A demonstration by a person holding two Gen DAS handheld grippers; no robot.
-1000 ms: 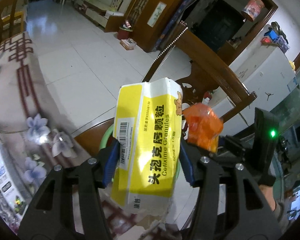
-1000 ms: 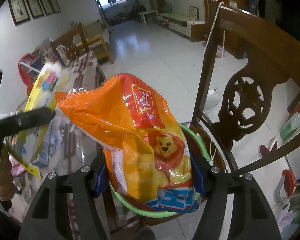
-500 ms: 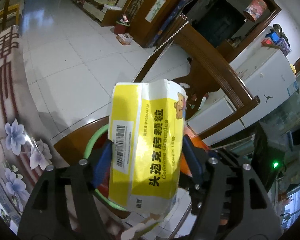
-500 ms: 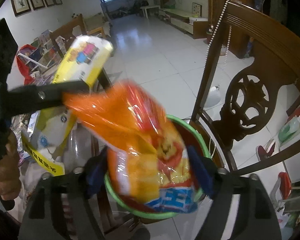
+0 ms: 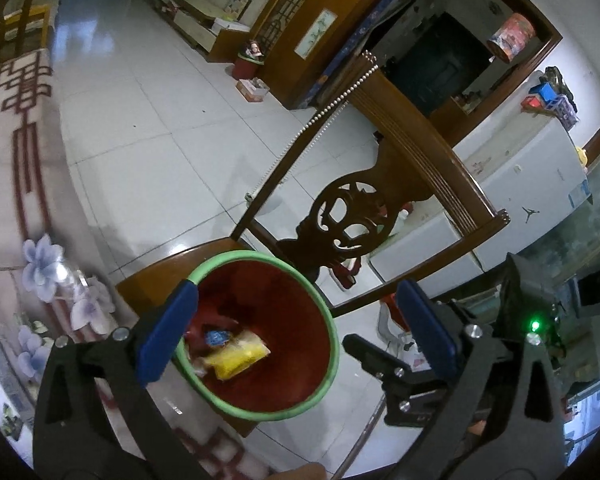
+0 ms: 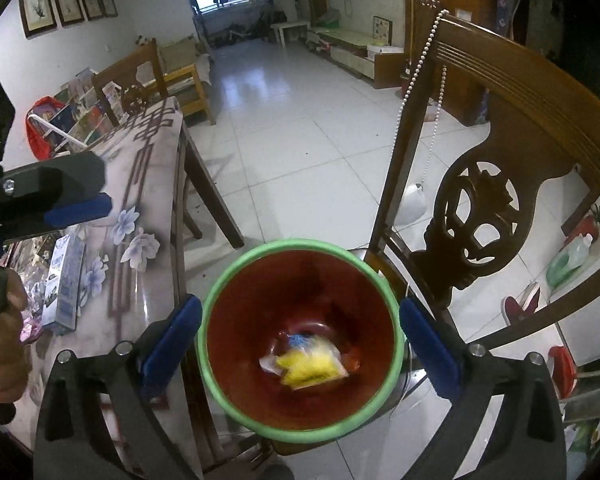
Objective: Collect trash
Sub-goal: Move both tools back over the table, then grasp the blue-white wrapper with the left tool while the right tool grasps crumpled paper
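Glossy white floor tiles and a carved dark-wood chair (image 6: 500, 200) frame the view. Nearest, the left gripper (image 5: 296, 332) and the right gripper (image 6: 300, 340) hover over a round bin (image 6: 300, 248), red inside with a smooth green rim, standing on the chair seat. Both sets of blue-padded jaws are opening, nearly at full spread, with nothing between the pads. Below the fingers, at the bin's bottom, lies a crumpled yellow packet (image 6: 310, 368) with a scrap of blue wrapper (image 5: 217, 337) touching it, blurred in the right view. Beside the left gripper, a glossy flowered table top (image 6: 148, 184) carries a pale blue carton (image 6: 66, 280) near its edge. Beyond the fingertips, the chair's pierced backrest rises just behind the bin; a bead string (image 6: 416, 68) hangs from its top rail. Farther off, open floor runs to a distant window.
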